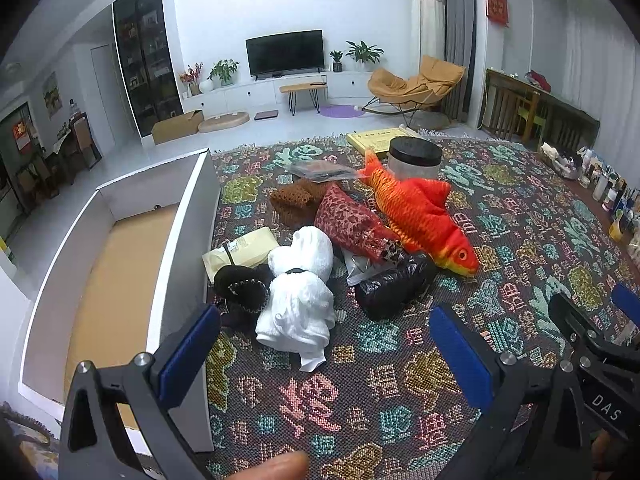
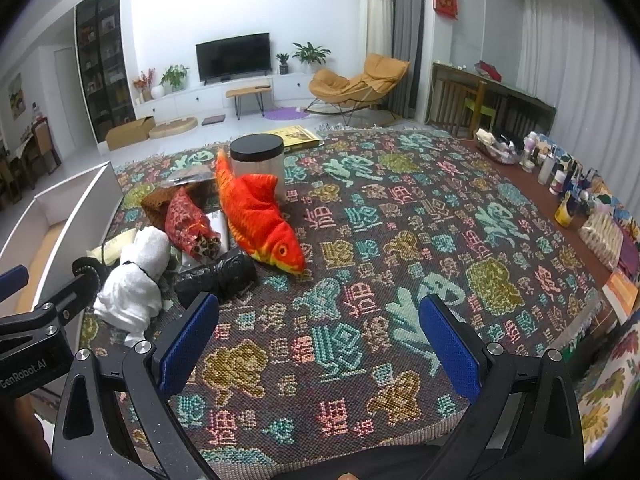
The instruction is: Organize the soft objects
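Observation:
A pile of soft things lies on the patterned cloth: a red plush fish (image 1: 420,220) (image 2: 260,220), a rolled white towel (image 1: 300,292) (image 2: 134,280), a red patterned pouch (image 1: 352,224) (image 2: 190,220), a crumpled black bag (image 1: 394,284) (image 2: 218,276), a brown knit piece (image 1: 292,200) and a black knit item (image 1: 244,284). My left gripper (image 1: 324,360) is open just in front of the towel, holding nothing. My right gripper (image 2: 320,344) is open over bare cloth, right of the pile.
An open white box (image 1: 180,240) (image 2: 80,208) with a brown floor stands left of the pile. Behind the fish is a black-lidded jar (image 1: 414,156) (image 2: 258,156) and a yellow flat box (image 1: 374,138). Bottles (image 2: 560,176) line the table's right edge.

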Action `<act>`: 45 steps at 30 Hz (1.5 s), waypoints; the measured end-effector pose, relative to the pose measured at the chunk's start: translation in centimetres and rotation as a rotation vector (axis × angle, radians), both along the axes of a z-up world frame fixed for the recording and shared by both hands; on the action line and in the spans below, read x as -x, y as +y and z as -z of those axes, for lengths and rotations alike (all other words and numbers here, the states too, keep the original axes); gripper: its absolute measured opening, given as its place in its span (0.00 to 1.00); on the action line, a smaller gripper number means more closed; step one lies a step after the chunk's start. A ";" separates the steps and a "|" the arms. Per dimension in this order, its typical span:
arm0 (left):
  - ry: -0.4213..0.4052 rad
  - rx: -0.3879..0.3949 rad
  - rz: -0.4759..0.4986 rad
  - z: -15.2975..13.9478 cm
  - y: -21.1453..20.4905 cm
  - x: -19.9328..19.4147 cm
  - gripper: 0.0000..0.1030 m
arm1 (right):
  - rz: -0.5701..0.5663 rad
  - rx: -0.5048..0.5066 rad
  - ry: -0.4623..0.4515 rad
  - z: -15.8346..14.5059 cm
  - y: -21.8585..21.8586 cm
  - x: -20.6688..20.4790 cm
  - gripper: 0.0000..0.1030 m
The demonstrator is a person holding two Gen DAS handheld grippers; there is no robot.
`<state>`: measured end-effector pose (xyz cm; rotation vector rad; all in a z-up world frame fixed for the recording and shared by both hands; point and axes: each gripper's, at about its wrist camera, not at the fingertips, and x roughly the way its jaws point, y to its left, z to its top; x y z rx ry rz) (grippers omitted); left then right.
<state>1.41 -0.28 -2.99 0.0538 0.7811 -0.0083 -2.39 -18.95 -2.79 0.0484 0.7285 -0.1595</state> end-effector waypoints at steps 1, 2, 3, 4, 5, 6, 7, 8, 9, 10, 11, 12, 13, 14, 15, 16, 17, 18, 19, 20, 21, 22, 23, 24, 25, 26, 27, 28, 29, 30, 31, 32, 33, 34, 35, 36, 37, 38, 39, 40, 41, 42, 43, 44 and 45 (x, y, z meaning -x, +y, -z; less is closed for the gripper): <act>0.002 -0.001 0.000 0.1 0.0 0.0 1.00 | 0.000 -0.001 0.003 0.1 -0.1 -0.1 0.98; 0.003 -0.002 0.000 0.1 0.0 0.0 1.00 | 0.000 0.000 0.005 0.2 -0.1 -0.1 0.98; 0.005 -0.003 -0.005 0.2 0.0 -0.1 1.00 | 0.001 0.001 0.007 0.2 -0.1 -0.1 0.98; 0.006 -0.003 -0.005 0.3 0.0 -0.1 1.00 | 0.000 0.001 0.010 0.3 -0.1 -0.2 0.98; 0.007 -0.003 -0.005 0.3 0.0 -0.1 1.00 | 0.000 0.000 0.013 0.4 -0.1 -0.2 0.98; 0.008 -0.004 -0.005 0.4 0.0 -0.2 1.00 | 0.000 0.000 0.016 0.6 -0.1 -0.3 0.98; 0.009 -0.005 -0.006 0.4 0.0 -0.2 1.00 | 0.000 0.001 0.019 0.6 -0.1 -0.3 0.98; 0.009 -0.005 -0.006 0.4 0.0 -0.2 1.00 | -0.001 0.001 0.021 0.7 0.0 -0.3 0.98; 0.010 -0.006 -0.007 0.5 0.0 -0.2 1.00 | -0.001 0.002 0.022 0.8 0.0 -0.3 0.98; 0.012 -0.007 -0.007 0.5 0.0 -0.2 1.00 | -0.002 0.002 0.023 0.8 0.0 -0.3 0.98; 0.013 -0.009 -0.007 0.6 0.0 -0.3 1.00 | -0.003 0.004 0.024 0.8 0.0 -0.3 0.98; 0.014 -0.010 -0.008 0.6 0.0 -0.3 1.00 | -0.003 0.005 0.025 0.9 0.0 -0.3 0.98; 0.015 -0.011 -0.009 0.7 0.0 -0.3 1.00 | -0.004 0.006 0.027 1.0 0.1 -0.5 0.98; 0.016 -0.012 -0.009 0.7 0.0 -0.3 1.00 | -0.004 0.006 0.028 1.0 0.1 -0.5 0.98; 0.018 -0.012 -0.008 0.8 0.0 -0.3 1.00 | -0.004 0.006 0.029 1.1 0.1 -0.5 0.98; 0.020 -0.013 -0.008 0.8 0.0 -0.3 1.00 | -0.004 0.006 0.030 1.1 0.1 -0.5 0.98; 0.022 -0.014 -0.007 0.9 0.0 -0.4 1.00 | -0.004 0.006 0.032 1.2 0.1 -0.5 0.98; 0.024 -0.014 -0.007 0.9 0.0 -0.4 1.00 | -0.004 0.006 0.033 1.2 0.1 -0.5 0.98; 0.025 -0.015 -0.007 1.0 0.0 -0.4 1.00 | -0.004 0.006 0.034 1.3 0.1 -0.6 0.98; 0.026 -0.016 -0.007 1.0 0.0 -0.4 1.00 | -0.003 0.007 0.036 1.3 0.1 -0.6 0.98; 0.028 -0.017 -0.007 1.1 -0.1 -0.4 1.00 | -0.002 0.007 0.037 1.4 0.0 -0.6 0.98; 0.029 -0.018 -0.007 1.1 -0.1 -0.5 1.00 | -0.003 0.007 0.038 1.4 0.0 -0.6 0.98; 0.032 -0.019 -0.007 1.2 -0.1 -0.5 1.00 | -0.002 0.007 0.039 1.5 0.0 -0.6 0.98; 0.034 -0.019 -0.007 1.3 -0.1 -0.5 1.00 | -0.002 0.007 0.041 1.5 0.0 -0.6 0.98; 0.036 -0.020 -0.007 1.3 -0.1 -0.5 1.00 | -0.002 0.007 0.041 1.6 0.0 -0.6 0.98; 0.037 -0.021 -0.008 1.4 -0.1 -0.5 1.00 | -0.002 0.008 0.043 1.6 0.0 -0.7 0.98; 0.038 -0.022 -0.008 1.4 -0.2 -0.6 1.00 | -0.002 0.008 0.044 1.7 0.0 -0.7 0.98; 0.039 -0.023 -0.008 1.4 -0.2 -0.6 1.00 | -0.002 0.008 0.045 1.7 0.0 -0.7 0.98; 0.040 -0.024 -0.008 1.4 -0.2 -0.6 1.00 | -0.002 0.008 0.045 1.7 0.0 -0.7 0.98; 0.041 -0.025 -0.008 1.5 -0.2 -0.6 1.00 | -0.002 0.008 0.046 1.8 0.0 -0.7 0.98; 0.043 -0.025 -0.008 1.6 -0.2 -0.7 1.00 | -0.002 0.008 0.046 1.8 0.0 -0.7 0.98; 0.045 -0.024 -0.008 1.8 -0.2 -0.7 1.00 | -0.001 0.008 0.047 1.9 -0.1 -0.7 0.98; 0.049 -0.022 -0.008 2.1 -0.3 -0.8 1.00 | -0.001 0.008 0.047 1.9 0.0 -0.7 0.98; 0.057 -0.020 -0.004 2.5 -0.3 -1.0 1.00 | -0.001 0.007 0.049 2.0 -0.1 -0.8 0.98; 0.084 -0.017 0.003 3.5 -0.4 -1.3 1.00 | 0.000 0.003 0.053 2.1 -0.2 -0.9 0.98; 0.113 -0.014 0.010 4.4 -0.4 -1.6 1.00 | 0.001 -0.001 0.058 2.2 -0.3 -0.9 0.98; 0.156 -0.008 0.019 5.7 -0.4 -2.0 1.00 | 0.003 -0.006 0.061 2.4 -0.5 -1.0 0.98; 0.187 -0.003 0.022 6.8 -0.3 -2.2 1.00 | 0.006 -0.010 0.062 2.6 -0.7 -1.0 0.98; 0.223 0.003 0.021 8.1 -0.2 -2.5 1.00 | 0.009 -0.015 0.063 2.7 -0.9 -1.2 0.98; 0.253 0.010 0.018 9.3 -0.1 -2.7 1.00 | 0.007 -0.024 0.065 3.0 -1.2 -1.4 0.98; 0.278 0.016 0.017 10.4 0.1 -2.8 1.00 | -0.002 -0.034 0.067 3.2 -1.4 -1.7 0.98; 0.302 0.020 0.013 11.4 0.3 -3.0 1.00 | -0.016 -0.049 0.066 3.4 -1.7 -2.1 0.98; 0.316 0.021 0.010 12.2 0.4 -3.1 1.00 | -0.035 -0.065 0.062 3.7 -1.9 -2.7 0.98; 0.325 0.020 0.007 12.8 0.5 -3.2 1.00 | -0.059 -0.073 0.060 4.2 -2.2 -3.6 0.98; 0.334 0.016 0.006 13.4 0.6 -3.4 1.00 | -0.087 -0.080 0.072 4.9 -2.5 -5.0 0.98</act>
